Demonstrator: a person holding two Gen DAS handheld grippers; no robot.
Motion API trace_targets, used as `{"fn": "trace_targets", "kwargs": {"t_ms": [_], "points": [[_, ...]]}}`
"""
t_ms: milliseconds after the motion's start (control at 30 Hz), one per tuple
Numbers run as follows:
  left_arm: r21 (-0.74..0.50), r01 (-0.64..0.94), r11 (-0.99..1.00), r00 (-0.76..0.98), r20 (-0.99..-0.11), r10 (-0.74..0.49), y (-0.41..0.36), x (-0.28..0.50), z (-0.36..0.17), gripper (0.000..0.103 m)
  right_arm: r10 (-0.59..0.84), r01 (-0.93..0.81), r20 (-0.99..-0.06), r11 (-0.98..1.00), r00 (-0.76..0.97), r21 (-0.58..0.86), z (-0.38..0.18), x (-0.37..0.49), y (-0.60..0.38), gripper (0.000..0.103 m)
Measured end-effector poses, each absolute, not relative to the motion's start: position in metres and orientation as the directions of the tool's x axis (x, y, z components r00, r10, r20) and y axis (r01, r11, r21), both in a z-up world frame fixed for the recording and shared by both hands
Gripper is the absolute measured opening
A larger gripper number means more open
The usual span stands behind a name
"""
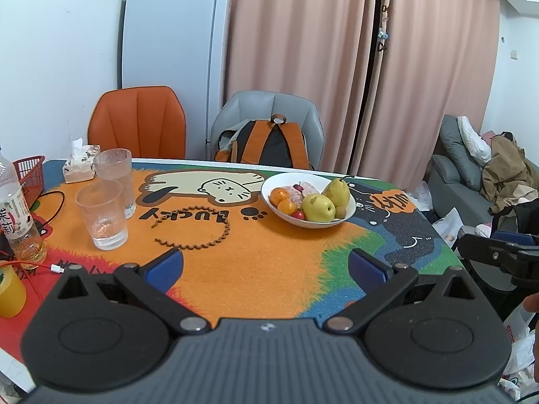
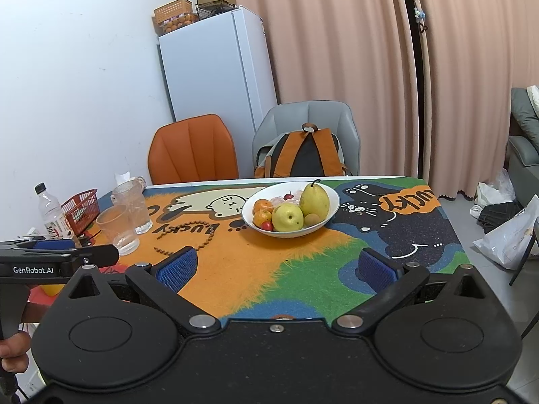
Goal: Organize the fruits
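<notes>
A white bowl (image 1: 269,185) (image 2: 333,198) stands on the far middle of the table. It holds a pear (image 1: 337,191) (image 2: 314,199), a yellow apple (image 1: 318,208) (image 2: 287,218), two small oranges (image 1: 280,195) (image 2: 262,206), a red cherry-like fruit (image 1: 297,215) (image 2: 267,225), and a small brown fruit (image 2: 310,219). My left gripper (image 1: 266,269) is open and empty above the near table edge, well short of the bowl. My right gripper (image 2: 276,269) is open and empty, also near the front edge. Each gripper shows at the side of the other's view.
Two clear glasses (image 1: 102,215) (image 2: 118,229), a brown wavy headband (image 1: 202,232), a water bottle (image 1: 13,212), a red basket (image 1: 32,171), a tissue pack (image 1: 79,165) and cables sit at the left. Two chairs, one with a backpack (image 1: 266,144), stand behind the table.
</notes>
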State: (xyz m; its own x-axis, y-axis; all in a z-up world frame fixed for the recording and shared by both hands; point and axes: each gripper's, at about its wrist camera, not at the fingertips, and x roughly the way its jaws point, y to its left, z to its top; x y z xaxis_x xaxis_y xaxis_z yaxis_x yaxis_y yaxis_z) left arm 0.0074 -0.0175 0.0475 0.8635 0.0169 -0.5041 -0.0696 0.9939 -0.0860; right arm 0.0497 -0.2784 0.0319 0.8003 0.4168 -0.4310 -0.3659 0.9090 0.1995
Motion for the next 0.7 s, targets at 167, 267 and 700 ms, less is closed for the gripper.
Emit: {"fn": "trace_targets", "kwargs": {"t_ms": [167, 267, 700], "points": [[-0.086, -0.069, 0.994, 0.863, -0.505, 0.017, -0.019, 0.0072, 0.0475, 0.103, 0.417, -0.367, -0.431, 0.909, 0.8, 0.199, 0.0318, 0.0499, -0.2788, 0.103], [-0.086, -0.069, 0.994, 0.863, -0.505, 0.016, -0.0189, 0.0073, 0.0475, 0.103, 0.417, -0.366, -0.431, 0.909, 0.8, 0.199, 0.0319, 0.0501, -0.2783, 0.103], [-0.09, -0.064, 0.994, 0.854, -0.52, 0.008, -0.0198, 0.0102, 0.0409, 0.103, 0.412, -0.361, -0.438, 0.911, 0.799, 0.199, 0.0309, 0.052, -0.2783, 0.103]]}}
